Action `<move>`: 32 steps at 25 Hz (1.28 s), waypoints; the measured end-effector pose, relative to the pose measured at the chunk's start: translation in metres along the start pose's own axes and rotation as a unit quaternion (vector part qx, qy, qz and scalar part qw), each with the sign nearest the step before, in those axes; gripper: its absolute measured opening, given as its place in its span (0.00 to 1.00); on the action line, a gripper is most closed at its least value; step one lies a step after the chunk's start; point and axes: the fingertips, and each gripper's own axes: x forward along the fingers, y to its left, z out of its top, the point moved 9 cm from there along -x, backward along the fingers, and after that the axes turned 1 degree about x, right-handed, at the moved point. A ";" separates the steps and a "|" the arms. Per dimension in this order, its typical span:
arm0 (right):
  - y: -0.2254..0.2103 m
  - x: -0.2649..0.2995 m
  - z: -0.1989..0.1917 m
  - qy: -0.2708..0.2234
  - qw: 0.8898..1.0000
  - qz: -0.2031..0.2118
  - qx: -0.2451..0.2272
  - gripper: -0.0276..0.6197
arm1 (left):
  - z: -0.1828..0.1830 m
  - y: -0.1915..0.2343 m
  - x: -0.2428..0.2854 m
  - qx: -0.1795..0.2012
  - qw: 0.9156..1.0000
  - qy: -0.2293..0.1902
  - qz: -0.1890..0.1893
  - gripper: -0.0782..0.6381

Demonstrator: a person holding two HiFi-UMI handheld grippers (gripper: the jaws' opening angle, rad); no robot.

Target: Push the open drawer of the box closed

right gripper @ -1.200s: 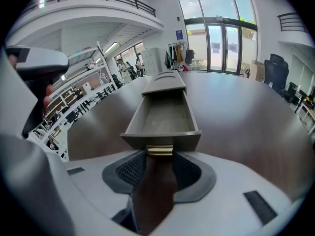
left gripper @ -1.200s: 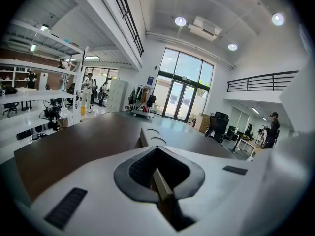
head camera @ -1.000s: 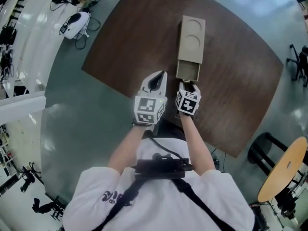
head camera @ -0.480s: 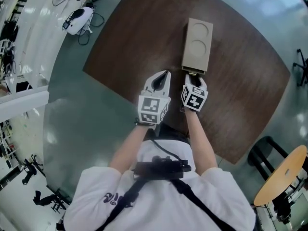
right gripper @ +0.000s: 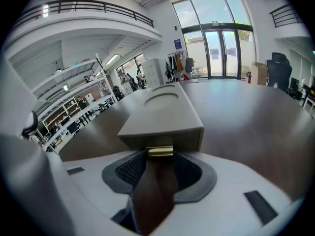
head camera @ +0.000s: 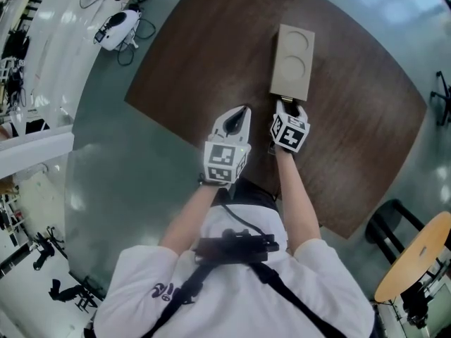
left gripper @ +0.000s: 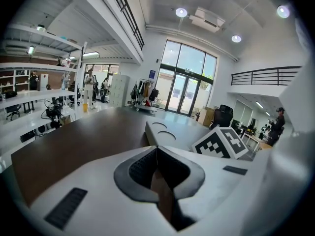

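A tan box [head camera: 293, 58] with two round recesses in its top lies on the dark brown table [head camera: 211, 48]. Its drawer sits pushed in, the front flush with the box [right gripper: 162, 114]. My right gripper [head camera: 291, 105] is right against that front. In the right gripper view a small brass handle [right gripper: 160, 152] sits between the right gripper's [right gripper: 160, 155] pads, which flank it tightly. My left gripper [head camera: 239, 111] hovers beside it, to the left of the box, with its jaws meeting at the tips and nothing in them. In the left gripper view the left gripper [left gripper: 156, 149] points past the box [left gripper: 170, 134].
The table's near edge runs just below both grippers, by the person's body. On the floor, a white device with cables [head camera: 116, 28] lies at the far left. A round yellow table [head camera: 416, 252] and a black chair base [head camera: 384, 224] stand at the right.
The drawer stood pulled out one second ago and has slid into the box. My right gripper moved forward with it. The left gripper kept its place beside it.
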 end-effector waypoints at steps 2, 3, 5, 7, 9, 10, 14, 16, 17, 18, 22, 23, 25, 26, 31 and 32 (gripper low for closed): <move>0.001 0.000 -0.001 0.000 1.000 0.007 -0.001 0.31 | -0.001 -0.001 -0.008 0.002 1.000 0.000 -0.003 0.12; 0.001 0.000 -0.001 -0.001 1.000 0.012 -0.005 0.31 | -0.001 -0.002 -0.011 0.003 1.000 -0.001 -0.003 0.12; 0.001 -0.001 -0.002 -0.003 1.000 0.019 -0.018 0.32 | -0.002 -0.005 -0.018 0.004 1.000 -0.003 -0.005 0.12; 0.000 -0.007 -0.004 -0.009 0.999 0.019 -0.028 0.32 | -0.005 -0.010 -0.028 0.008 1.000 -0.005 -0.010 0.12; -0.001 -0.016 -0.008 -0.015 0.999 0.017 -0.026 0.32 | -0.011 -0.015 -0.039 0.014 1.000 -0.004 -0.014 0.12; -0.002 -0.023 -0.011 -0.018 0.999 0.017 -0.024 0.32 | -0.014 -0.017 -0.045 0.017 1.000 -0.003 -0.016 0.12; 0.001 -0.063 -0.032 -0.030 0.999 0.015 -0.015 0.32 | -0.027 -0.026 -0.074 0.020 0.999 -0.001 -0.025 0.12; 0.005 -0.086 -0.044 -0.042 0.999 0.014 -0.010 0.31 | -0.031 -0.030 -0.091 0.022 0.999 -0.007 -0.030 0.12; 0.008 -0.099 -0.049 -0.050 0.999 0.013 -0.010 0.32 | -0.032 -0.032 -0.099 0.024 0.999 -0.012 -0.032 0.12; 0.011 -0.111 -0.054 -0.059 0.998 0.012 -0.013 0.32 | -0.033 -0.034 -0.108 0.025 0.999 -0.018 -0.034 0.12; 0.024 -0.165 -0.073 -0.095 0.995 0.015 -0.029 0.31 | -0.039 -0.045 -0.143 0.026 0.998 -0.037 -0.042 0.12; 0.026 -0.179 -0.078 -0.103 0.994 0.019 -0.028 0.31 | -0.041 -0.048 -0.153 0.027 0.998 -0.041 -0.045 0.12; 0.032 -0.208 -0.086 -0.122 0.992 0.027 -0.027 0.31 | -0.046 -0.056 -0.172 0.027 0.997 -0.049 -0.049 0.12; 0.035 -0.223 -0.090 -0.132 0.990 0.032 -0.030 0.31 | -0.048 -0.059 -0.183 0.026 0.997 -0.054 -0.051 0.12; 0.064 -0.287 -0.104 -0.196 0.978 0.059 -0.034 0.31 | -0.048 -0.063 -0.229 0.042 0.993 -0.085 -0.066 0.12; 0.070 -0.298 -0.105 -0.211 0.975 0.062 -0.034 0.26 | -0.046 -0.064 -0.237 0.046 0.992 -0.094 -0.069 0.12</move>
